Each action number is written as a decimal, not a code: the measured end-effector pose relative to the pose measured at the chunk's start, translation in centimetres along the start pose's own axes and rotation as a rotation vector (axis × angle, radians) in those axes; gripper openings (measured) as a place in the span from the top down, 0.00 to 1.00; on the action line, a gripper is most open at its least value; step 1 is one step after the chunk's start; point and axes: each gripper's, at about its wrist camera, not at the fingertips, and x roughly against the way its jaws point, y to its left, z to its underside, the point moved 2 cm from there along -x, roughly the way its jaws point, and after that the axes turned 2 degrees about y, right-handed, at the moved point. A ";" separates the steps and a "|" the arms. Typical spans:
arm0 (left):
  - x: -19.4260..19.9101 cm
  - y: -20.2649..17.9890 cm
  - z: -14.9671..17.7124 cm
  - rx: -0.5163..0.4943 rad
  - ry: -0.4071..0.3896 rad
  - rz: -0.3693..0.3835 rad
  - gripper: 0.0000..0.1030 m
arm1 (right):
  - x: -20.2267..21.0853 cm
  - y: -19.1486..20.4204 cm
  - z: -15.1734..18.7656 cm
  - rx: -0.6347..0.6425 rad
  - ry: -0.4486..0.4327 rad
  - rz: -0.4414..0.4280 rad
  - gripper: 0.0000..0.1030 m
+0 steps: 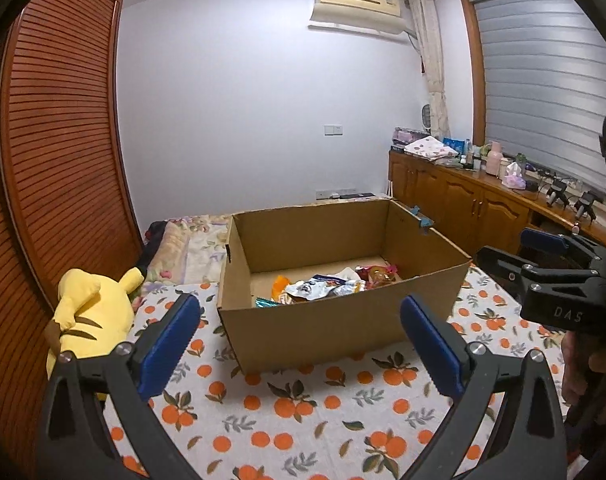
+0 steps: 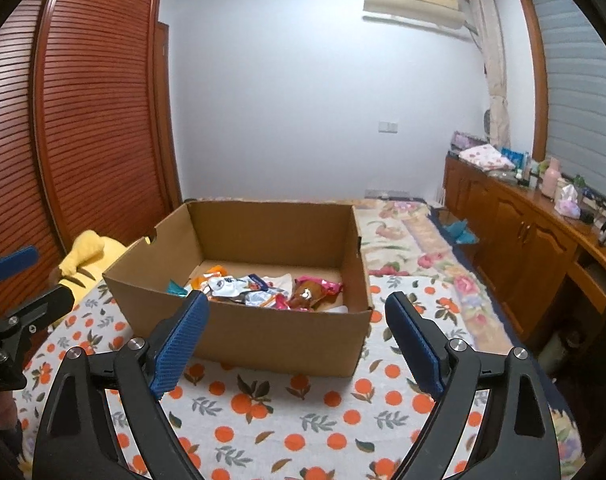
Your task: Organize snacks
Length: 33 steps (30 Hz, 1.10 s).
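Observation:
An open cardboard box (image 1: 335,324) (image 2: 247,328) stands on the orange-print bed sheet (image 1: 303,412) (image 2: 303,412). Several snack packets (image 1: 327,286) (image 2: 263,290) lie loose on its floor, among them silver, orange and pink wrappers. My left gripper (image 1: 301,346) hovers over the sheet just in front of the box, its blue pads (image 1: 171,344) wide apart with nothing between them. My right gripper (image 2: 299,344) also stands open and empty before the box's near wall. Each gripper shows in the other's view: the right gripper (image 1: 515,252) at the box's right, the left gripper (image 2: 27,280) at its left.
A yellow plush toy (image 1: 91,312) (image 2: 87,256) lies left of the box against a louvred wooden wardrobe (image 1: 55,160). A floral quilt (image 2: 415,240) covers the bed beyond the box. Along the right wall runs a low wooden cabinet (image 2: 523,236) loaded with bottles and tissues.

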 end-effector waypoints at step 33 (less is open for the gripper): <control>6.8 1.1 4.5 0.060 0.011 -0.040 0.02 | 8.6 0.3 4.5 -0.005 -0.042 0.012 0.11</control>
